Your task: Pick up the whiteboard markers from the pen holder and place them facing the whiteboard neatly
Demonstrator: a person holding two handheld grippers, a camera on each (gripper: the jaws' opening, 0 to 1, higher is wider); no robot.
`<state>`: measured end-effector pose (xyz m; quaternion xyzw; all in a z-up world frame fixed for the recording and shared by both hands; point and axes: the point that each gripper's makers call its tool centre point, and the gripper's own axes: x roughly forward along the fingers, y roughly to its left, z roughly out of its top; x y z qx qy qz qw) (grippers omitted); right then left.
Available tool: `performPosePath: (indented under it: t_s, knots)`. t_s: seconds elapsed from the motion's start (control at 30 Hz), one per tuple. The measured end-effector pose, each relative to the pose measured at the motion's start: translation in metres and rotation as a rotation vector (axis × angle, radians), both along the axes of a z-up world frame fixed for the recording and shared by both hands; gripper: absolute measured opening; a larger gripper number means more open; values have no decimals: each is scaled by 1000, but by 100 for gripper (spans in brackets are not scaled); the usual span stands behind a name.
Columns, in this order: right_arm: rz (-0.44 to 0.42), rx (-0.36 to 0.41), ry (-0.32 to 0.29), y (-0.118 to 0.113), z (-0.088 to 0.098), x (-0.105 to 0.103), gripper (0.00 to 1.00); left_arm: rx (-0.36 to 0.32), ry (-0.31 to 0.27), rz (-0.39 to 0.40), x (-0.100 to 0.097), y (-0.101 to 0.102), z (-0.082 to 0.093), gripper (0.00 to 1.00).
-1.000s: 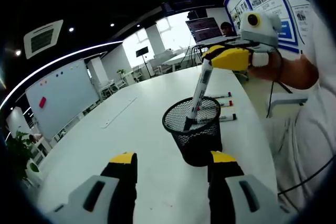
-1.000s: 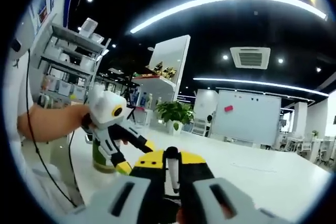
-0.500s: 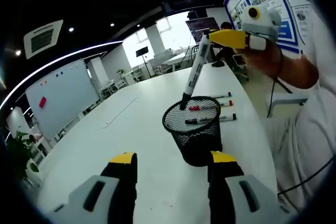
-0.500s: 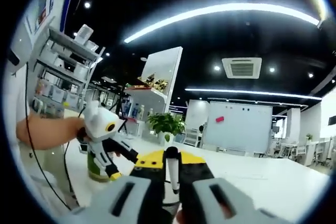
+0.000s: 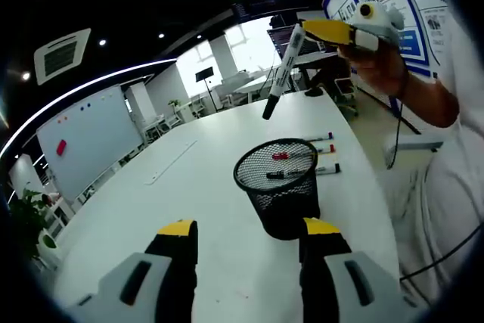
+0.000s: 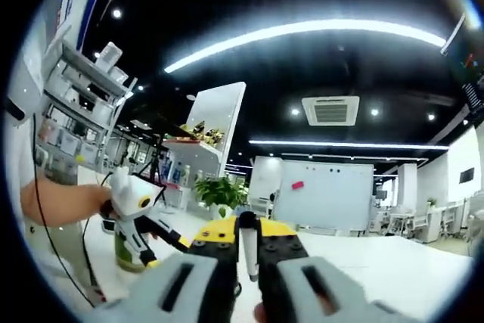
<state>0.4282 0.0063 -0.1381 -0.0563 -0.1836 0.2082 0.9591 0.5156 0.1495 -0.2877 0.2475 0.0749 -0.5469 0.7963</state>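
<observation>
I have the right gripper (image 5: 327,30) raised high above the table (image 5: 204,187), its jaws clamped on the cap end of a black whiteboard marker (image 5: 280,72); in the right gripper view the same marker (image 6: 247,246) stands pinched between the yellow jaw tips. It hangs tilted, tip down, well clear of the mesh pen holder (image 5: 278,187), which I judge gives room to carry it to the far side. There three markers (image 5: 316,154) already lie in a row on the table just behind the holder, set parallel, presumably the pattern to continue. The left gripper (image 5: 243,241) waits low in front of the holder, jaws spread and holding nothing. The whiteboard (image 5: 89,141) stands far left. The marker is slim with a white-labelled barrel.
</observation>
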Motion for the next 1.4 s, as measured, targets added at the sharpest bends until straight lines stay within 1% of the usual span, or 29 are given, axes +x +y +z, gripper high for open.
performPosePath:
  t_s: [0.07, 0.1, 0.17, 0.23, 0.43, 0.73, 0.83, 1.07, 1.1, 1.13, 1.17, 1.2, 1.23, 1.3, 1.33, 1.4]
  knots:
    - [-13, 5, -6, -5, 1, 0, 8, 1, 0, 0, 0, 0, 0, 55]
    - [-19, 8, -9, -7, 2, -1, 8, 7, -24, 6, -7, -5, 3, 55]
    - [-33, 14, -15, -12, 4, -1, 8, 14, -15, -8, -18, -12, 1, 55]
    - [-43, 18, -19, -16, 4, -1, 8, 6, -23, -2, -18, -13, 3, 55]
    - [-77, 28, -25, -32, 6, -2, 8, 6, -17, 0, -23, -14, 3, 55]
    - [-139, 47, -31, -57, 7, -3, 8, 6, -17, 0, -24, -14, 3, 55]
    - [-175, 57, -41, -68, 8, -4, 8, 6, -18, 0, -24, -14, 3, 55]
    - [-206, 89, -27, -85, 2, -3, 8, 7, -20, 3, -24, -14, 3, 55]
    - [-209, 89, -23, -87, 1, -3, 8, 10, -27, -21, -23, -16, 3, 55]
    - [-215, 91, -22, -89, 0, -3, 8, 9, -25, -13, -20, -15, 3, 55]
    - [-218, 90, -20, -90, -1, -3, 8, 7, -6, 29, -16, -10, 1, 55]
    - [-220, 89, -17, -91, -2, -3, 8, 8, -13, 13, -16, -11, 2, 55]
    - [-228, 93, -22, -94, -3, -4, 8, 9, -25, 18, -15, -11, 3, 55]
    - [-239, 99, -38, -98, -1, -7, 8, 9, -27, 3, -18, -13, 3, 55]
    - [-252, 99, -45, -100, 0, -8, 8, 9, -26, 7, -19, -13, 3, 55]
    - [-263, 100, -46, -105, 0, -9, 8, 10, -26, 7, -22, -13, 3, 55]
